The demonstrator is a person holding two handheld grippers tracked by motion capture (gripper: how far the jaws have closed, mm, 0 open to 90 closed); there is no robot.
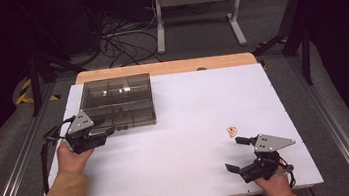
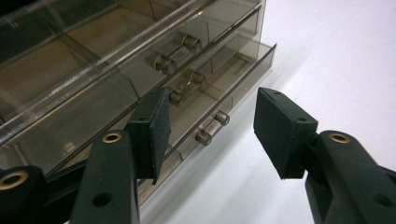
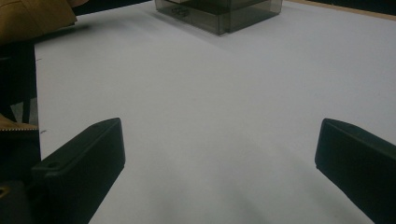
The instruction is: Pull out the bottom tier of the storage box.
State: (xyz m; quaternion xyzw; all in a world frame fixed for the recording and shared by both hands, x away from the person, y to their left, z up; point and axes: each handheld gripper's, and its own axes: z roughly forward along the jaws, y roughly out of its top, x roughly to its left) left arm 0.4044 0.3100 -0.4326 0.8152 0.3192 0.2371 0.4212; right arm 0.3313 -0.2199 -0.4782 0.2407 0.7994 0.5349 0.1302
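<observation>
- High view: white table (image 1: 188,141) carries a smoky transparent drawer box (image 1: 118,101) at its far left, near the wooden back edge.
- Left gripper (image 1: 108,132) sits at the box's front near corner, jaws pointing across the drawer fronts.
- Left gripper view: jaws about half open, nothing pinched; the bottom drawer (image 2: 224,84) stands slightly pulled out, its small bar handle (image 2: 212,126) lying between the two pads (image 2: 154,130) without contact.
- Right gripper (image 1: 235,153) rests at the near right of the table, jaws spread wide and empty.
- Small pale-orange object (image 1: 232,131) lies just beyond the right gripper, well apart from the box; too small to identify.
</observation>
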